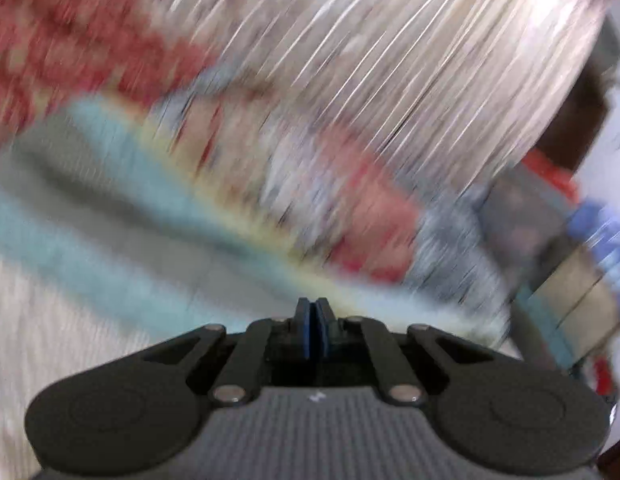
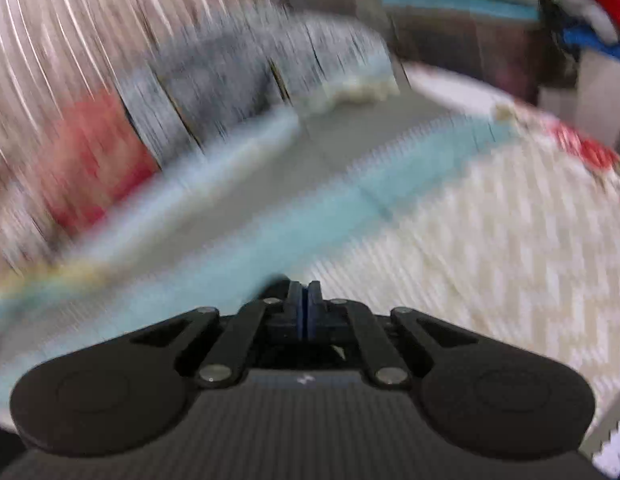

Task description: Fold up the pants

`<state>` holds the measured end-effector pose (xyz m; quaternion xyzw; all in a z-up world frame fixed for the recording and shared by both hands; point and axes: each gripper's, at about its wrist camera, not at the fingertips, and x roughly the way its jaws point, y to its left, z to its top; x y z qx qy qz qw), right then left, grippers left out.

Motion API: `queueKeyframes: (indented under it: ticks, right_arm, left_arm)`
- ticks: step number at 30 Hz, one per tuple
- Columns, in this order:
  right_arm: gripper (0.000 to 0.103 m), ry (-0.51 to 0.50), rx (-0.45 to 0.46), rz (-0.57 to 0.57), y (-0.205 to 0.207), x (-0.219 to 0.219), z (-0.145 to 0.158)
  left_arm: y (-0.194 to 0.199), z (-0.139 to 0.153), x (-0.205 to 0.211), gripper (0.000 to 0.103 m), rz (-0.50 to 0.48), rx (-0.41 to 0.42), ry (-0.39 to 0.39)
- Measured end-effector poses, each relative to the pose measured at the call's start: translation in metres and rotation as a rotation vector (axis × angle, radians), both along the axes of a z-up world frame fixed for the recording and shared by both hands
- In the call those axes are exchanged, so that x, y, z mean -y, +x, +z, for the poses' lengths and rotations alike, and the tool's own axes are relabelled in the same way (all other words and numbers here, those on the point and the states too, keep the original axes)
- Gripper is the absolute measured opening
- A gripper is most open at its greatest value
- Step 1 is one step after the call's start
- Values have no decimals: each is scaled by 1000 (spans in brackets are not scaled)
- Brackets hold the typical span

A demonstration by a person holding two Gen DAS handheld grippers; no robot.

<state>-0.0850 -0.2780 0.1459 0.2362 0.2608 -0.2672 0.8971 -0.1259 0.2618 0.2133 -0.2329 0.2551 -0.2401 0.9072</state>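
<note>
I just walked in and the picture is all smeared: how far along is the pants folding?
Hard to say; both views are badly blurred. Done: nothing I can confirm, no folded pants are recognisable. In hand: nothing, the left gripper and right gripper are shut with no cloth between their blue pads. Left: seemingly the whole fold. Only a cream woven cover with a light blue band shows ahead.

Motion blur smears the bedding (image 1: 109, 208) and the patterned cloth (image 2: 89, 152) beyond telling

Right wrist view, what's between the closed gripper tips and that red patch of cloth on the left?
Blurred light blue and grey cloth fills the stretch from the right gripper to the red patch in that view.
</note>
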Motion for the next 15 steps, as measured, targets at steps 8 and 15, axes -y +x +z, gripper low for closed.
queueKeyframes:
  ticks: [8,15]
  right_arm:
    - [4,-58,425,0,-77,-16,114]
    - [3,28,349,-108,-182,-24,7]
  left_arm:
    - [-71,63,-68,4,-4,276,-252]
    - [-126,-89,-80,4,12,-59,-147]
